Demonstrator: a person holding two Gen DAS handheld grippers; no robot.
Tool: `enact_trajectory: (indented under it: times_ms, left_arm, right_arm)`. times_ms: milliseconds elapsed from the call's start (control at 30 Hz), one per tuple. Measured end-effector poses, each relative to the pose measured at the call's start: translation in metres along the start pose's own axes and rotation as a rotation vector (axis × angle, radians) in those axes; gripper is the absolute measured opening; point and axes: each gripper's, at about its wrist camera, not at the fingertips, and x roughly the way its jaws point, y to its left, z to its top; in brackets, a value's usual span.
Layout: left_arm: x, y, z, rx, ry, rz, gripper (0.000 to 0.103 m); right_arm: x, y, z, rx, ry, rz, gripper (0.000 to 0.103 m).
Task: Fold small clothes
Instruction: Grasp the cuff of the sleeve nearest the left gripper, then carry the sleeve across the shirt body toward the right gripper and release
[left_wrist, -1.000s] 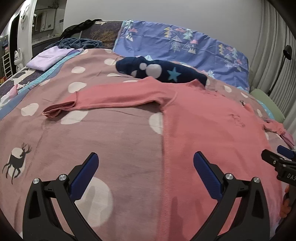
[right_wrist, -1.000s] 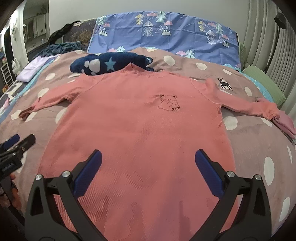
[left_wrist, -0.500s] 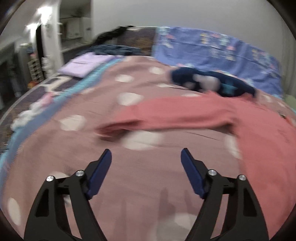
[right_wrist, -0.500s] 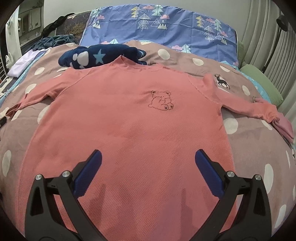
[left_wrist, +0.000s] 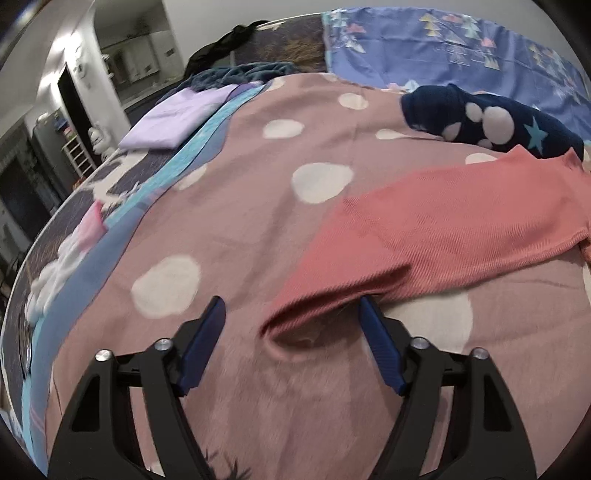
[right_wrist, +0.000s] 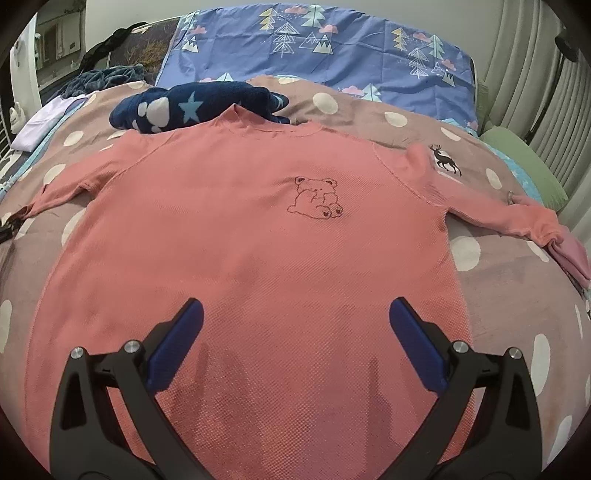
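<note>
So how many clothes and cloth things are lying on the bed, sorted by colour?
Pink: 1, the top
Dark blue: 1, the fleece with a star
Purple: 1, the folded cloth
Grey-blue: 1, the crumpled blanket
Black: 1, the garment at the headboard
Total: 5

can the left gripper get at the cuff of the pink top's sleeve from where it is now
Probably yes. The left gripper sits right at the sleeve cuff of the pink top, its jaws closing with the cuff end between them. Only the spotted blanket lies beneath, and nothing blocks the way.
</note>
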Motion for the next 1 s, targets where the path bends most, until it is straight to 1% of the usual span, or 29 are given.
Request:
enact_trajectory:
  times_ms: [33,67,100,167,233,300,367,467,500,533,567,600,667,733,800,833,867,900,933,967,1000]
  left_arm:
    - [0.003,-0.003,0.005,0.031,0.012,-0.019,0.025]
    - [0.007,-0.006,0.007,0.046,0.033,-0.046,0.010]
    - [0.008,-0.006,0.011,0.041,0.051,-0.077,0.003]
    - [0.004,-0.004,0.017,0.002,0.042,-0.123,0.003]
    - [-0.010,-0.002,0.025,-0.028,0.021,-0.182,0.003]
    - [-0.026,-0.005,0.033,-0.033,-0.006,-0.218,0.003]
    - [-0.044,-0.015,0.045,-0.034,-0.029,-0.275,0.003]
    - [-0.070,-0.043,0.066,-0.031,-0.062,-0.387,0.003]
    - [-0.080,-0.058,0.072,-0.016,-0.076,-0.422,0.003]
    - [-0.094,-0.083,0.080,0.022,-0.098,-0.469,0.003]
    - [-0.101,-0.096,0.083,0.046,-0.107,-0.492,0.003]
    - [-0.113,-0.125,0.088,0.094,-0.120,-0.535,0.003]
    - [-0.128,-0.169,0.089,0.168,-0.138,-0.574,0.003]
    - [-0.140,-0.217,0.088,0.248,-0.145,-0.624,0.003]
    - [-0.146,-0.259,0.088,0.303,-0.129,-0.681,0.003]
    - [-0.150,-0.287,0.088,0.332,-0.115,-0.715,0.003]
    - [-0.150,-0.304,0.088,0.350,-0.107,-0.737,0.003]
    - [-0.153,-0.320,0.086,0.367,-0.100,-0.758,0.003]
    - [-0.155,-0.333,0.083,0.382,-0.093,-0.778,0.003]
    - [-0.157,-0.347,0.079,0.395,-0.085,-0.799,0.004]
    - [-0.157,-0.363,0.071,0.418,-0.070,-0.816,0.005]
  right_arm:
    - [0.000,-0.001,0.000,0.002,-0.001,-0.002,0.101]
    - [0.000,-0.003,0.000,0.006,0.000,-0.002,0.101]
    - [0.000,-0.003,-0.001,0.010,-0.001,-0.002,0.101]
    - [0.000,-0.007,-0.002,0.017,-0.004,-0.003,0.101]
    - [-0.001,-0.009,-0.001,0.018,-0.009,-0.003,0.101]
    - [-0.001,-0.012,-0.001,0.020,-0.016,-0.001,0.101]
    - [0.000,-0.016,-0.001,0.025,-0.019,0.003,0.101]
    - [0.002,-0.020,0.002,0.034,-0.024,0.031,0.101]
    - [0.001,-0.022,0.003,0.038,-0.028,0.038,0.101]
    - [0.000,-0.024,0.005,0.046,-0.039,0.051,0.101]
    - [-0.002,-0.027,0.007,0.051,-0.054,0.063,0.101]
    - [-0.005,-0.029,0.007,0.051,-0.067,0.072,0.101]
    - [-0.010,-0.036,0.009,0.041,-0.102,0.087,0.101]
    - [-0.014,-0.042,0.009,0.023,-0.124,0.082,0.101]
    - [-0.017,-0.049,0.008,0.009,-0.138,0.085,0.100]
    - [-0.018,-0.054,0.006,0.008,-0.147,0.089,0.094]
    - [-0.018,-0.059,0.005,0.011,-0.148,0.091,0.085]
    - [-0.016,-0.064,0.005,0.017,-0.141,0.095,0.079]
    - [-0.013,-0.072,0.005,0.034,-0.125,0.106,0.063]
    - [-0.009,-0.078,0.006,0.054,-0.109,0.121,0.042]
    - [-0.004,-0.085,0.006,0.081,-0.088,0.143,0.032]
